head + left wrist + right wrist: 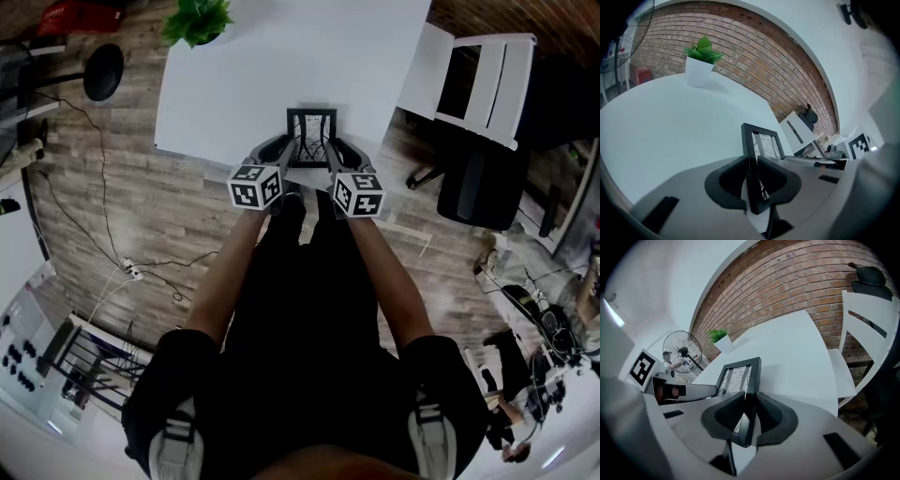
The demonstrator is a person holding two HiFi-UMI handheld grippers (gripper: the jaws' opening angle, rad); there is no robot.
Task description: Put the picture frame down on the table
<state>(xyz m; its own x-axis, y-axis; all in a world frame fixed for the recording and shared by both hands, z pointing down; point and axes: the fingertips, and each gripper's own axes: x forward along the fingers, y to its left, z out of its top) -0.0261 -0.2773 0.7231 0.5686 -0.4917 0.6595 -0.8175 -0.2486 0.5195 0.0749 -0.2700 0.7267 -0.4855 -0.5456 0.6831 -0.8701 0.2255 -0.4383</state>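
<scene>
Frame check: I am holding the picture frame (311, 134) upright over the desk's (244, 84) near edge, left tool (751, 174) clenching its left side, right tool (749, 411) clenching its right. Potted plant (198, 21) is sitting at the far corner, well apart; white chair (487, 70) is standing beside the desk.

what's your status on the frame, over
Left hand-held gripper and right hand-held gripper shut on frame, one per side. Frame held over table, near edge. Plant far off, nothing in the way.
</scene>
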